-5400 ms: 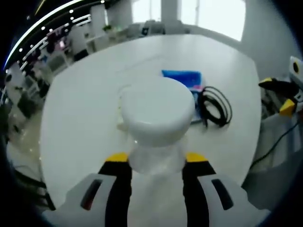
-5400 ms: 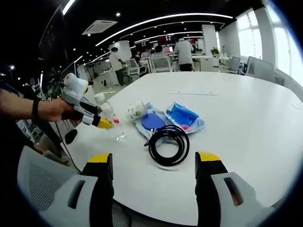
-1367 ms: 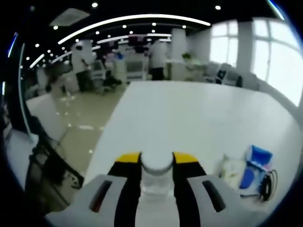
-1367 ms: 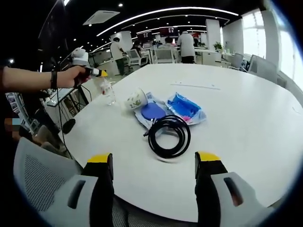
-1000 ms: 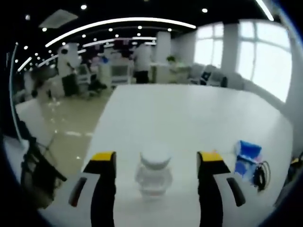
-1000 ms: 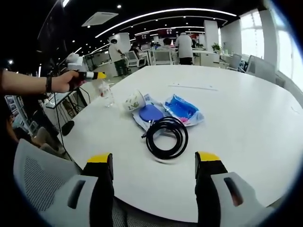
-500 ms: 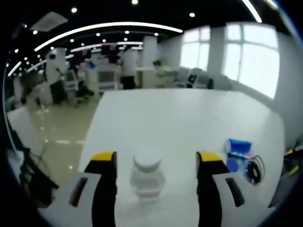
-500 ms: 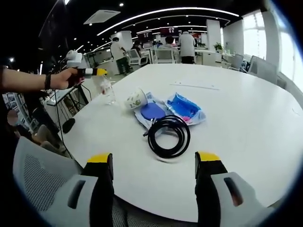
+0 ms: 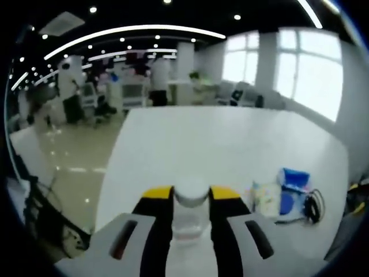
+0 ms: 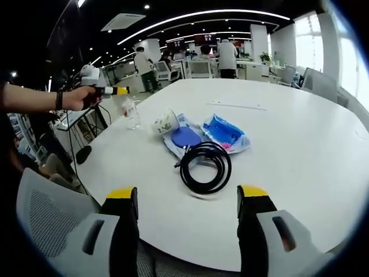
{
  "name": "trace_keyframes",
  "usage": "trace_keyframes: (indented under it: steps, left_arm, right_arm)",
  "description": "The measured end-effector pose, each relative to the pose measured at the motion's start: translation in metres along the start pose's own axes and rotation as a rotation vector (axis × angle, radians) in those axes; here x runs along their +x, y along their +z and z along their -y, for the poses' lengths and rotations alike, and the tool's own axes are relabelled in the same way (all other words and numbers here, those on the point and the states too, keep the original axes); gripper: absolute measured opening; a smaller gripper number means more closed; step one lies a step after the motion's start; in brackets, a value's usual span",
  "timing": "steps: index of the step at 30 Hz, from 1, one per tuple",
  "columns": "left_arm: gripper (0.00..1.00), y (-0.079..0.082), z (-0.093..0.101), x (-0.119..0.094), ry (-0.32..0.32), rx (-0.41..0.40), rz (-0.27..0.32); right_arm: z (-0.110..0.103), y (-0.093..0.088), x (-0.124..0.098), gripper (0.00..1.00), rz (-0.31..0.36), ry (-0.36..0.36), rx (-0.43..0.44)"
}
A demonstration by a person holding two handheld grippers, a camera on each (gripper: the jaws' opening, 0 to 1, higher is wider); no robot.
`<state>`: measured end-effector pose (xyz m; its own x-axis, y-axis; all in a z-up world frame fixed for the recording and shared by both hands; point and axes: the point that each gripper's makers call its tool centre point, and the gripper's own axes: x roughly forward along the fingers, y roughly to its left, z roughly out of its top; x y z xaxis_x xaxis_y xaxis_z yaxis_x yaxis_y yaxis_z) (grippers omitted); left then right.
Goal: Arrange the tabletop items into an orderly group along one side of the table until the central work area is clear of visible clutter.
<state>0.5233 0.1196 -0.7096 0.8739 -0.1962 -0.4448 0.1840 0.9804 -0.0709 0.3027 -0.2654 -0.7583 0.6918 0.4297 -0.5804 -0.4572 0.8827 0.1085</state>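
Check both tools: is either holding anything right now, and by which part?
The left tool is shut on the clear bottle, jaws at its neck just under the white cap. The right tool is open, holding nothing.

An open-plan office is shown: a large white meeting table, desks with office chairs behind it, long ceiling light strips, big windows and standing people.
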Motion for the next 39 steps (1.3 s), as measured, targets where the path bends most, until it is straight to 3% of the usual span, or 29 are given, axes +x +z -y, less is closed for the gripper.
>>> trace_keyframes:
  steps: [4,9,12,17,18,20,22,24,27,31,39]
  left_arm:
    - [0.20,-0.001,-0.001,-0.003,0.077,-0.047,0.002]
    - [0.20,-0.002,0.000,-0.003,0.125,-0.063,-0.003]
    - [0.21,-0.003,0.000,-0.004,0.139,-0.119,-0.006]
    - [0.22,-0.004,0.000,-0.003,0.141,-0.084,-0.019]
    - [0.23,-0.004,0.001,-0.004,0.132,-0.094,-0.023]
    - [0.46,0.000,0.013,-0.006,0.049,-0.173,0.010]
    - [0.67,0.000,0.011,-0.012,0.062,-0.177,0.038]
    - [0.66,-0.007,0.020,-0.014,0.018,-0.177,0.023]
    - [0.67,-0.017,0.023,-0.018,0.015,-0.155,0.008]
    - [0.64,-0.023,0.034,-0.033,-0.008,-0.184,0.018]
    - [0.65,-0.056,0.079,-0.064,-0.066,-0.166,-0.004]
  right_arm:
    - [0.000,0.000,0.000,0.70,0.000,-0.001,0.003]
    - [0.000,-0.001,0.000,0.70,0.000,0.000,0.005]
    - [0.000,-0.001,0.000,0.70,0.000,0.000,0.004]
    - [0.001,-0.001,0.000,0.70,0.000,0.000,0.000]
    - [0.000,-0.001,0.000,0.70,0.000,0.000,0.001]
    - [0.000,0.000,0.000,0.70,0.001,0.000,0.000]
    - [0.001,0.000,0.000,0.70,0.002,-0.001,-0.002]
    - [0.001,0.000,0.000,0.70,0.003,0.000,-0.003]
    - [0.000,0.001,0.000,0.70,0.005,0.004,-0.004]
    - [-0.003,-0.003,0.002,0.70,-0.013,0.009,-0.019]
    - [-0.009,-0.004,0.003,0.70,-0.028,0.024,-0.053]
